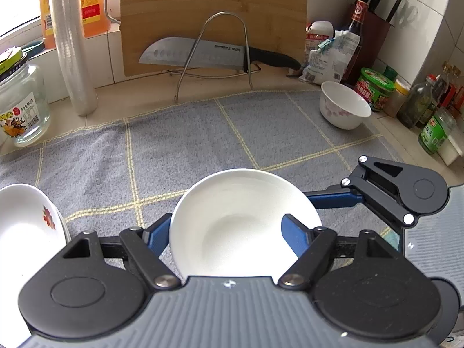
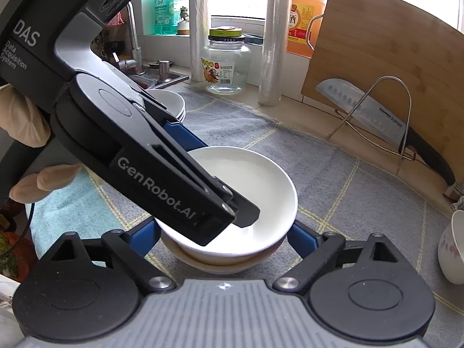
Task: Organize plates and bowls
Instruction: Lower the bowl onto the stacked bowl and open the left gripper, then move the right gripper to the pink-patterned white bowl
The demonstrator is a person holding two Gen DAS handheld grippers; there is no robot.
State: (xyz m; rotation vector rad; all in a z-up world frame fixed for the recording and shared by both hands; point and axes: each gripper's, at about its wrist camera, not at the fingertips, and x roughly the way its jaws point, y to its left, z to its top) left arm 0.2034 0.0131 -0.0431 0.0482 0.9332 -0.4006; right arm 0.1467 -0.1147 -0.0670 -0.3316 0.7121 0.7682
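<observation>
We see a white bowl [image 2: 246,179] stacked on another bowl [image 2: 220,264] on the grey checked cloth [image 1: 261,133]. Our left gripper [image 1: 229,232] grips its rim, one finger [image 1: 295,237] inside, one outside. Our right gripper [image 2: 223,237] straddles the stack, fingers spread wide, not visibly pressing. A flowered bowl [image 1: 345,107] stands well apart.

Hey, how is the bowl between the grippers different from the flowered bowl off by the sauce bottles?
The white bowl is plain; the flowered bowl has pink blossoms on its side. The white bowl looks shallower and sits nested on another dish between the gripper fingers; the flowered bowl is deeper and stands alone at the towel's far corner. Both are upright, white and empty.
</observation>
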